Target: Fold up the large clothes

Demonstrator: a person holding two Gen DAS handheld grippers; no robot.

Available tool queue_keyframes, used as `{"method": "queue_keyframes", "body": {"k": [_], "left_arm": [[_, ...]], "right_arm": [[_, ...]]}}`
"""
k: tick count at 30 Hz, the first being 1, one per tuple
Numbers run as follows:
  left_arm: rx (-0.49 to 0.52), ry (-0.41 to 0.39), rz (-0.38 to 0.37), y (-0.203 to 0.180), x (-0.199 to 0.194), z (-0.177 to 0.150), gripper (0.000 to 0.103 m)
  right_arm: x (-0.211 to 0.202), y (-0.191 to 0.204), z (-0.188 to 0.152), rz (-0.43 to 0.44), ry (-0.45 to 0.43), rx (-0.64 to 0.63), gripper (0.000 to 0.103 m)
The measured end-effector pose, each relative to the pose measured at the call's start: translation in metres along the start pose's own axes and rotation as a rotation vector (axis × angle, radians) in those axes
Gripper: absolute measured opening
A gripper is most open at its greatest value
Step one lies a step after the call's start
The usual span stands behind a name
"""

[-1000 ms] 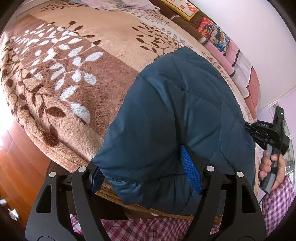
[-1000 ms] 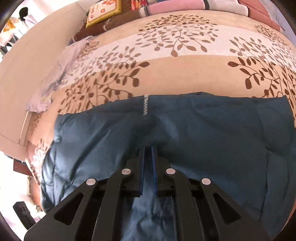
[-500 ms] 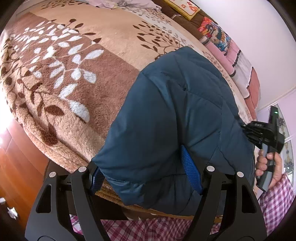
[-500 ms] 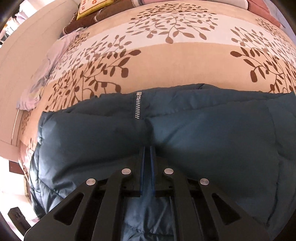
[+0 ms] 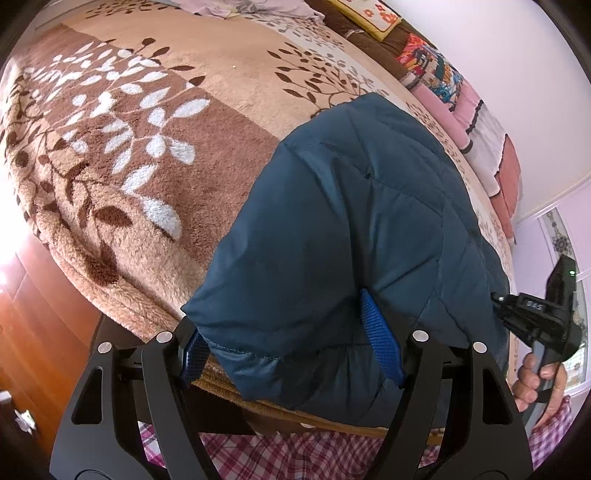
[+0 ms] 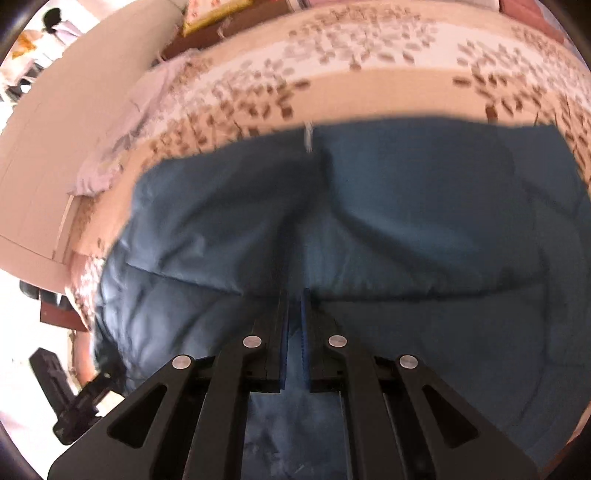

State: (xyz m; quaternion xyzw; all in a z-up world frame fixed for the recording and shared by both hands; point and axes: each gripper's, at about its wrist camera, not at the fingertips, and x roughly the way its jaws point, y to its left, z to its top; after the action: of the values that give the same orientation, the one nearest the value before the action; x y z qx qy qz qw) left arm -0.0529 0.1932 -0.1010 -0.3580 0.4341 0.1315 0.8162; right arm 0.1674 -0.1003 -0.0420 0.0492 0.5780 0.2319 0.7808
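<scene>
The jacket (image 5: pixel 351 240) lies on the bed (image 5: pixel 147 147) at its near edge. The left gripper (image 5: pixel 291 347) has its fingers spread wide around the padded corner, pads against it; the right gripper (image 6: pixel 294 339) is clenched on a thin pinch of jacket fabric. To fold well, keep the left corner anchored and carry the right pinch across evenly. Compared with 1 second ago, the right view has shifted and blurred; the left is unchanged

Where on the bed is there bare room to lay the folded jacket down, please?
The brown leaf-patterned blanket left of the blue jacket lies bare out to the bed's edge. The far end is crowded: a crumpled lilac cloth and pillows line it. The jacket fills the near right.
</scene>
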Motion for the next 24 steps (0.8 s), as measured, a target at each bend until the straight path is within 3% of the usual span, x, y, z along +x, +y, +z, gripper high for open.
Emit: {"method": "queue_keyframes", "body": {"k": [8, 13, 18, 24], "left_arm": [[0.013, -0.004, 0.010, -0.001, -0.004, -0.002, 0.073], [0.009, 0.000, 0.020, 0.000, -0.006, -0.002, 0.073], [0.005, -0.001, 0.031, -0.001, -0.009, -0.003, 0.073], [0.005, -0.001, 0.054, -0.003, -0.013, -0.006, 0.073]], "right_arm": [[0.025, -0.003, 0.004, -0.017, 0.024, 0.010, 0.005], [-0.004, -0.006, 0.000, 0.040, -0.023, 0.026, 0.007], [-0.045, -0.008, -0.028, 0.107, -0.079, 0.019, 0.008], [-0.050, -0.012, -0.072, 0.163, -0.045, 0.031, 0.008]]}}
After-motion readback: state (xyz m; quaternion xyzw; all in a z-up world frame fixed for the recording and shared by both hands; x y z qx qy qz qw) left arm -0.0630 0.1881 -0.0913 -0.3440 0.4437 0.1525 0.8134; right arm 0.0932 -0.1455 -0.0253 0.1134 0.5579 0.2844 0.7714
